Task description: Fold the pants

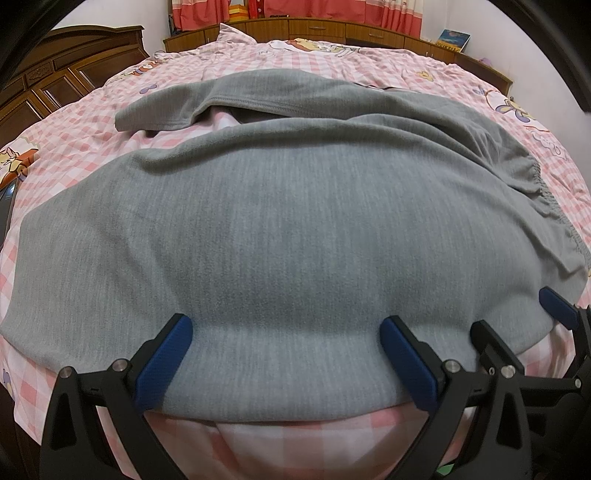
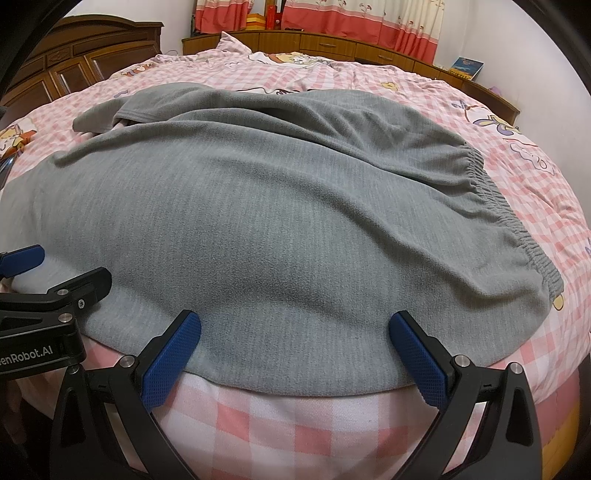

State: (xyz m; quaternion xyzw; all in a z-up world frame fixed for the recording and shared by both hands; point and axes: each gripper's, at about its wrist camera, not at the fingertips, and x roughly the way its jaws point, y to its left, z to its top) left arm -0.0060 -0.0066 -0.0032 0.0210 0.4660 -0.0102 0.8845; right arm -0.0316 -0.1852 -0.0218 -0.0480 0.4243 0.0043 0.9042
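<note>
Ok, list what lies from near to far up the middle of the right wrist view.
Right gripper, jaws open → checked bedsheet → grey pants → pink pillow → wooden cabinets → curtains.

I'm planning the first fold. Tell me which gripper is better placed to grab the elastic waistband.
Right. The right gripper hangs open at the near hem, nearer the grey fleece pants' gathered waistband; the left gripper, also open, sits further toward the leg end.
</note>
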